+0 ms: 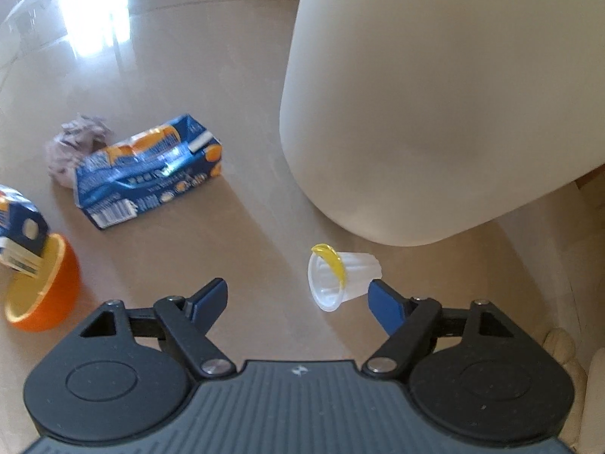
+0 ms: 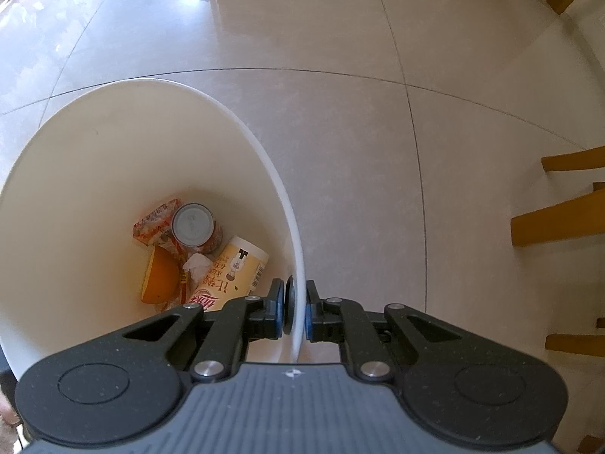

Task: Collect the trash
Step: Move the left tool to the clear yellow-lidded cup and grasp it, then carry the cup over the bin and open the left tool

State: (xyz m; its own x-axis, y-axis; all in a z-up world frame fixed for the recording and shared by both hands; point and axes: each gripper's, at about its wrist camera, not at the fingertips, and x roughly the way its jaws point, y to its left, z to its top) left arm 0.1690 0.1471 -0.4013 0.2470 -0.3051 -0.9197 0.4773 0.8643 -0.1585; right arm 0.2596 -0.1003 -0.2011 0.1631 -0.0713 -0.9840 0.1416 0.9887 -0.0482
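my left hand-held gripper (image 1: pixel 298 304) gapes empty; the tipped jelly cup (image 1: pixel 342 278) lies on the floor at one o'clock, rim toward me. my right hand-held gripper (image 2: pixel 294 312) clamps the bin rim (image 2: pixel 300 265).

Glossy tiled floor (image 2: pixel 340 121); wooden chair legs (image 2: pixel 559 219)

Place: a home, likely a dining area.
Floor: glossy beige ceramic tiles (image 2: pixel 340 121) with thin grout lines.
Furniture: tan wooden chair legs (image 2: pixel 559 219).
Bin: white plastic wastebasket (image 2: pixel 75 174).
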